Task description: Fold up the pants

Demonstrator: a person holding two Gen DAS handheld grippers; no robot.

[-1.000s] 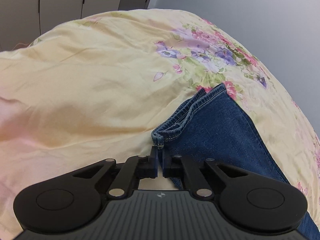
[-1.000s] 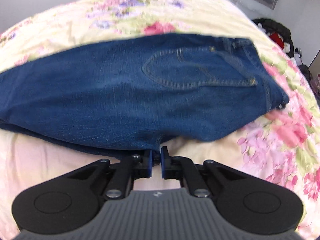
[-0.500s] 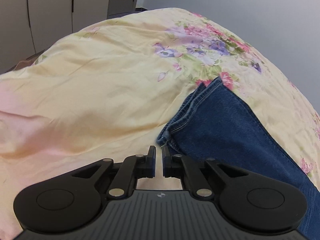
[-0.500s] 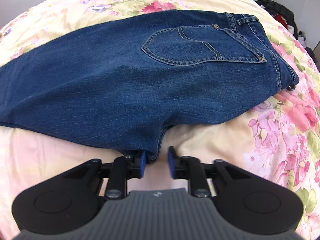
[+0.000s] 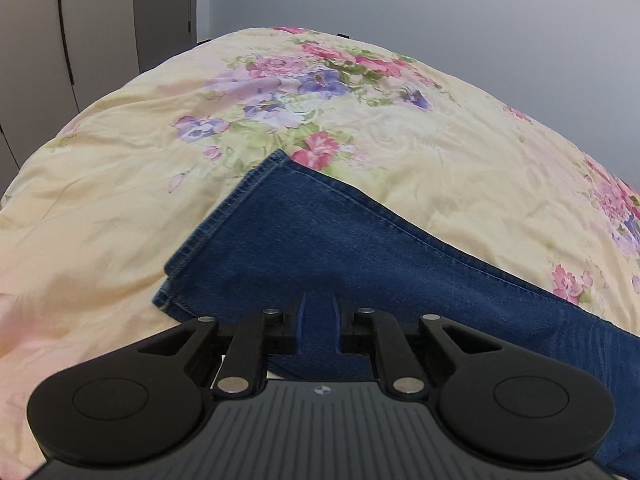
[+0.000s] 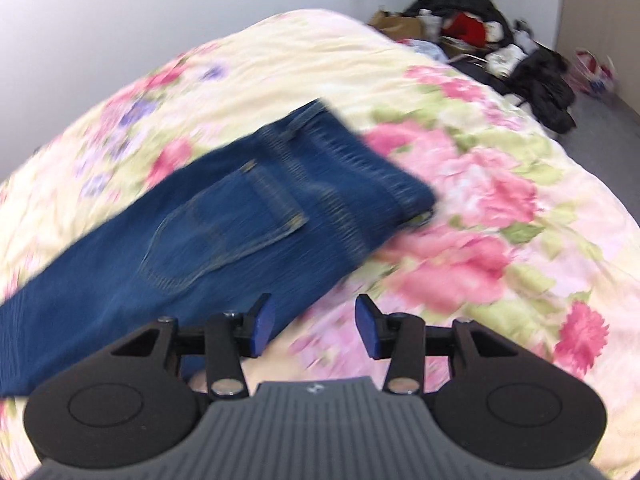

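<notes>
Jeans (image 5: 344,248) lie flat on the floral quilt (image 5: 120,184), legs stacked one on the other: the lengthwise fold looks done. Leg hems (image 5: 224,224) show in the left view; waistband (image 6: 360,168) and back pocket (image 6: 224,236) in the right, blurred. Left gripper (image 5: 318,320) hangs over the leg, jaws narrow and opening, denim seen behind the gap, nothing pinched. Right gripper (image 6: 314,326) sits at the seat edge, jaws about half wide and opening, empty. Left to do, by my reading: cross folds, hems toward waist. Clutter (image 6: 500,52) lies beyond the bed.
</notes>
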